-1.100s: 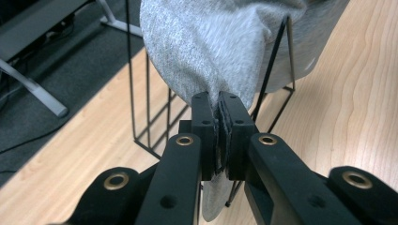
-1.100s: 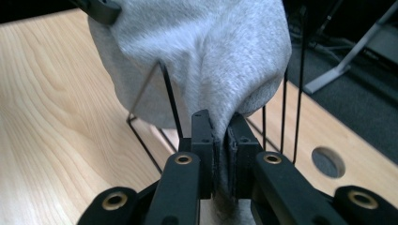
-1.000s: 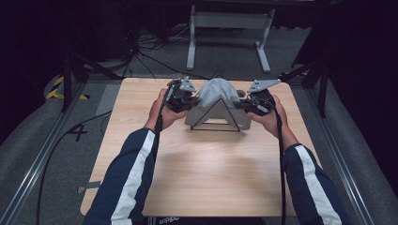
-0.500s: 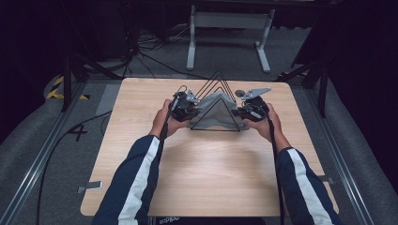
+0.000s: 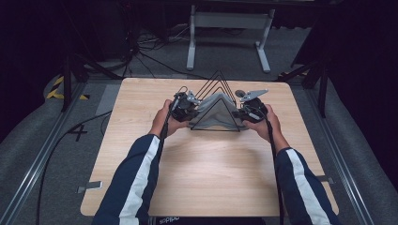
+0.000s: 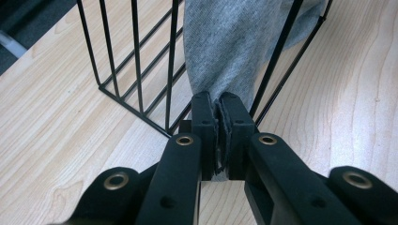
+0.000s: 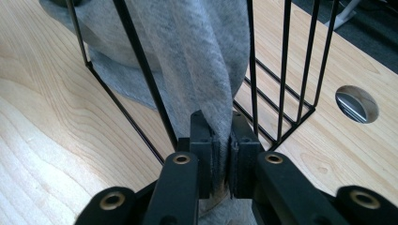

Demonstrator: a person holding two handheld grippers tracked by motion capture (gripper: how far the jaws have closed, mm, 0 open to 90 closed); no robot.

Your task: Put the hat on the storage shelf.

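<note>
A grey cloth point(image 5: 217, 111) is draped over a black wire rack point(image 5: 217, 104) near the wooden table's point(image 5: 211, 173) far edge. Its ends are clamped by the left gripper point(image 6: 218, 117) and right gripper point(image 7: 220, 129).

Lab: floor rails point(image 5: 35, 171) (loose cables point(image 5: 141, 54)).

One wooden surface point(image 5: 211, 178) carries one black wire rack point(image 5: 217, 84) shaped like a triangle and one grey cloth point(image 5: 217, 111) draped over it. Two tools are at the rack: the left tool point(image 5: 190, 108) and the right tool point(image 5: 241, 112), one at each side, each held by one of the person's two hands. One round hole point(image 7: 356, 103) shows in the surface.
</note>
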